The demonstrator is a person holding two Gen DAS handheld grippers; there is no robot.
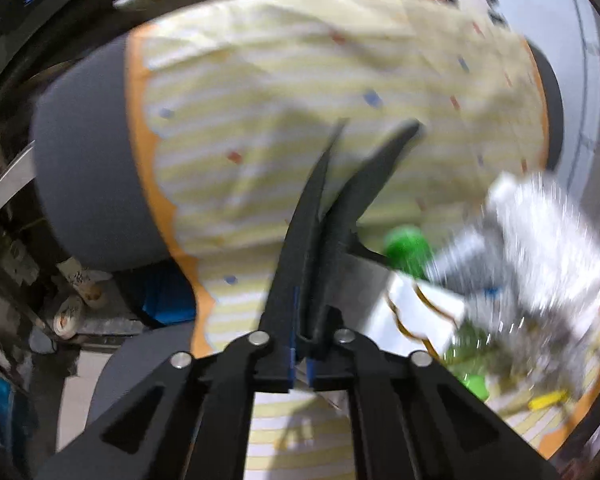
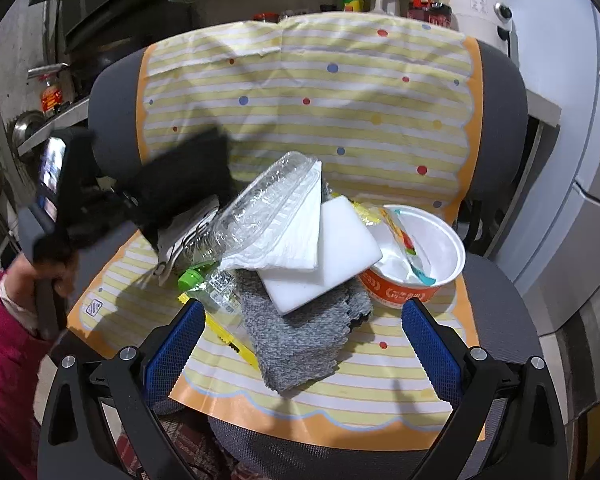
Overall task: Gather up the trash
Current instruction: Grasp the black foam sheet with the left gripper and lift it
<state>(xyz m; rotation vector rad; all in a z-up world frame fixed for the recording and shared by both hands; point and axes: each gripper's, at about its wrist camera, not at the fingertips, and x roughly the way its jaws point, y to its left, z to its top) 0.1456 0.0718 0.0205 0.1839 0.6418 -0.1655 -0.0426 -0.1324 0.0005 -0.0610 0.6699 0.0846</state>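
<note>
**Trash pile on the chair, both grippers closing in**

Trash (image 2: 296, 236) is heaped in the middle of the striped plastic sheet (image 2: 340, 92) draped over a grey office chair (image 2: 504, 92): a clear clamshell container (image 2: 268, 200) on a white napkin (image 2: 300, 232), a white foam slab (image 2: 332, 248), a green-capped bottle (image 2: 204, 280), a grey fuzzy cloth (image 2: 300, 340) and an orange noodle cup (image 2: 416, 256) with wrappers inside.

The right gripper (image 2: 300, 344) hangs just in front of the pile with its blue pads wide apart, roughly framing the cloth and the foam slab. The left gripper (image 1: 376, 128) has its fingers pressed together with nothing visible between them; its view is heavily blurred. It points at the chair back, with the pile off to its right and low.

My take for doing this step well: start with whatever sits on top. The clamshell is light and springy, so pinch an edge rather than the dome. Pulling the cloth first would probably tip the foam and the cup. The cup looks easiest by its rim.
</note>
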